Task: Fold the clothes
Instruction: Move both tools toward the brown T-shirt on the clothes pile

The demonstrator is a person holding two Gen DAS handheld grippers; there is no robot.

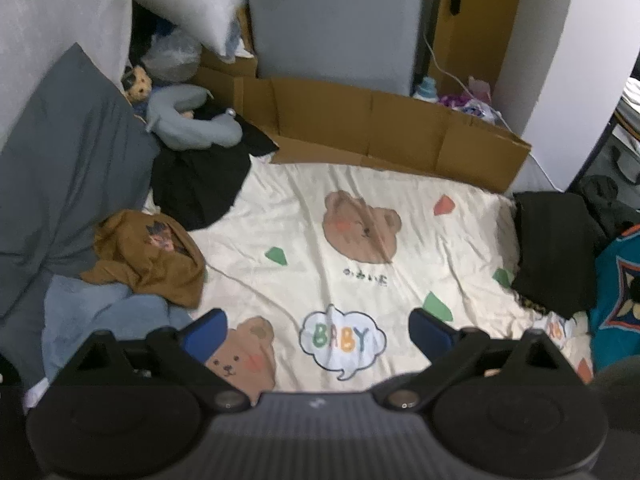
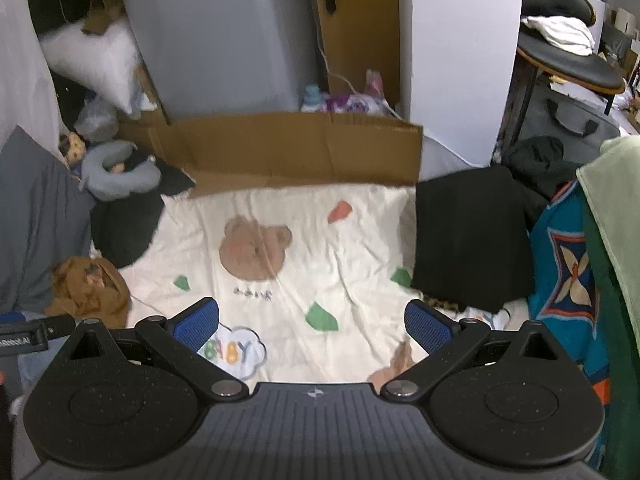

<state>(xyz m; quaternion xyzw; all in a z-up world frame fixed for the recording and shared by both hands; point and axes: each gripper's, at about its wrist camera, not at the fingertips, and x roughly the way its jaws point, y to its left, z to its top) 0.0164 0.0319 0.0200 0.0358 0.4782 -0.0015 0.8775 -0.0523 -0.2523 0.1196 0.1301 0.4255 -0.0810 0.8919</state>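
The left gripper (image 1: 318,330) hangs above the bed with its blue pads spread wide and nothing between them. The right gripper (image 2: 312,320) is also wide and empty. Straight ahead of both lies a broad free area of the cream bedsheet (image 1: 400,208), printed with bear faces and a "BABY" cloud (image 1: 343,340); the sheet is a little wrinkled.

To the left of the left gripper the clothes wait in a loose heap: a crumpled brown garment (image 1: 148,256) lies on a light blue garment (image 1: 100,320), and further ahead is a black garment (image 1: 200,184). A grey pillow (image 1: 60,160) closes this side. To the right of the right gripper a folded black garment (image 2: 468,240) rests on the edge of the sheet, just beside a teal patterned cloth (image 2: 564,280).

The far edge of the bed is bordered by a low wall of flattened cardboard (image 2: 300,148). Behind it stands a grey cabinet (image 2: 216,40), and a white pillow (image 2: 96,60) leans in the left corner above a grey neck pillow (image 2: 116,176).
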